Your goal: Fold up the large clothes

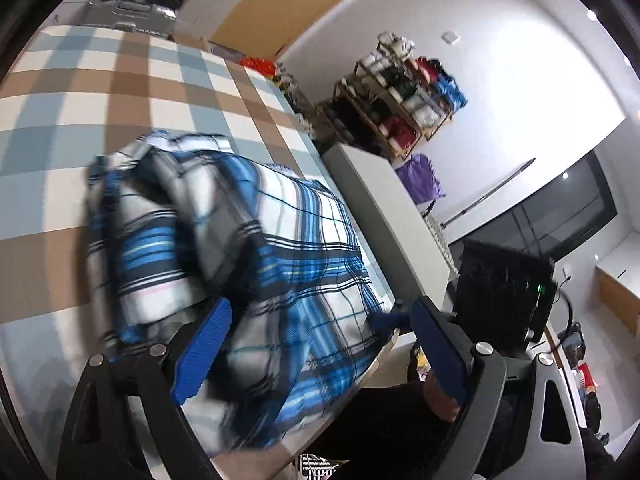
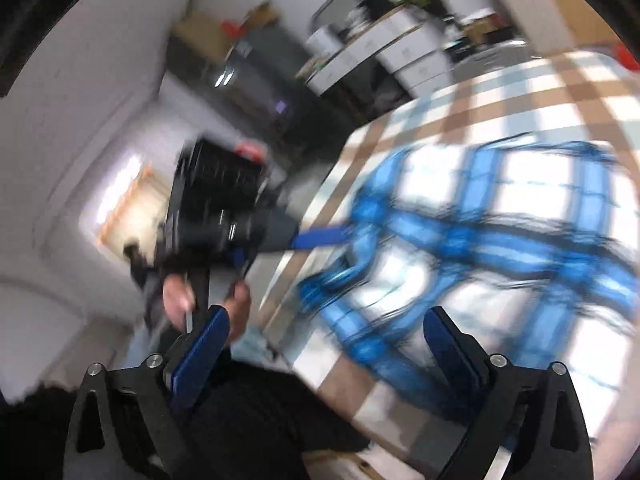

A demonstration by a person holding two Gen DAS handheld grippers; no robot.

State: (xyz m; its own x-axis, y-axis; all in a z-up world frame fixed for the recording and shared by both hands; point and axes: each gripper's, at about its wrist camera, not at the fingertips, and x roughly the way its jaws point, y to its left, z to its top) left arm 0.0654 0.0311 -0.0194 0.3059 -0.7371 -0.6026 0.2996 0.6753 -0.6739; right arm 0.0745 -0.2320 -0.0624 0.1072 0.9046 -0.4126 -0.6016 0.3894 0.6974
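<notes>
A blue, white and black plaid shirt point(image 1: 240, 248) lies bunched on the table's brown, blue and white checked cloth point(image 1: 120, 80). My left gripper point(image 1: 320, 305) hangs over the shirt's near end, its blue fingers point(image 1: 202, 354) wide apart and gripping nothing, so it is open. The right gripper's black body point(image 1: 504, 292) shows past the table's right edge. In the blurred right wrist view, my right gripper point(image 2: 326, 314) stands open above the table's near edge, with the shirt point(image 2: 480, 232) ahead of it. The left gripper point(image 2: 216, 204) is at the shirt's left, held by a hand point(image 2: 180, 300).
A wooden shelf of folded clothes point(image 1: 404, 96) stands against the white wall beyond the table. A grey panel point(image 1: 384, 208) and a purple bag point(image 1: 420, 178) sit beside the table's right edge. White drawer units point(image 2: 400, 48) stand further back. Dark clothing of the person fills the bottom.
</notes>
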